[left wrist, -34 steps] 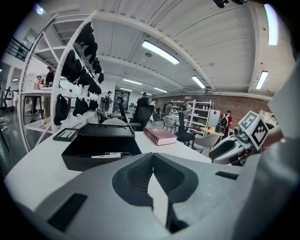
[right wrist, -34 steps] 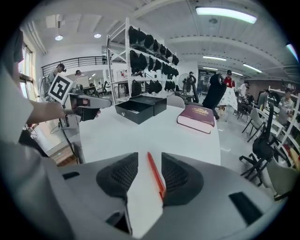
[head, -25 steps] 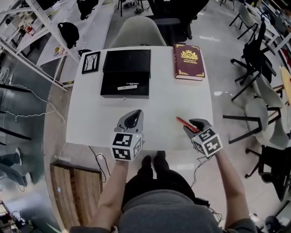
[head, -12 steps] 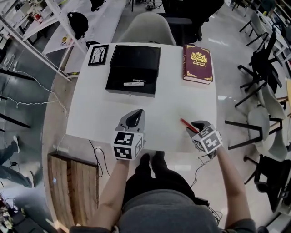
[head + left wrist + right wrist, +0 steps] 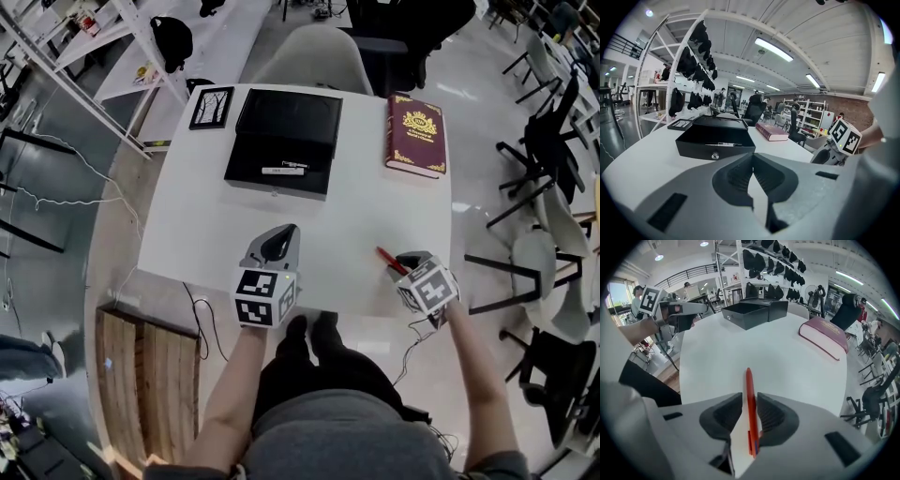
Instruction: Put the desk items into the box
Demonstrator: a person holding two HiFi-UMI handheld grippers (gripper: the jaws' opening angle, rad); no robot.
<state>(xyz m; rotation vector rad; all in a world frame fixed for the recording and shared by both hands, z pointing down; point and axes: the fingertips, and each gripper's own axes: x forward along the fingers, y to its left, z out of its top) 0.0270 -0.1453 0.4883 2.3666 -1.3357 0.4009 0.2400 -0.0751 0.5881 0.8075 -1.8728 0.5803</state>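
The right gripper (image 5: 401, 270) is at the near right edge of the white surface (image 5: 216, 225), and it tips down. A red pen (image 5: 750, 408) lies on the surface between its fingers (image 5: 772, 416). These fingers have just been closing in on the pen. The pen sits against one finger, but a thin gap shows on the other side, so the fingers are not squeezing it. The pen's tip sticks out past the fingers toward the middle of the surface.

The left gripper (image 5: 272, 246) is near the same edge, left of the middle. Its fingers (image 5: 736, 178) are clenched tip to tip, with nothing between them.

The black box (image 5: 274, 187) stands at the far side of the surface with its lid tipped back. A small pen (image 5: 283, 170) lies inside it. The red pen is well apart from the box.

A black picture frame (image 5: 212, 107) lies flat just beside the box, on its left. A dark red book (image 5: 416, 136) with gold print lies flat at the far right corner.
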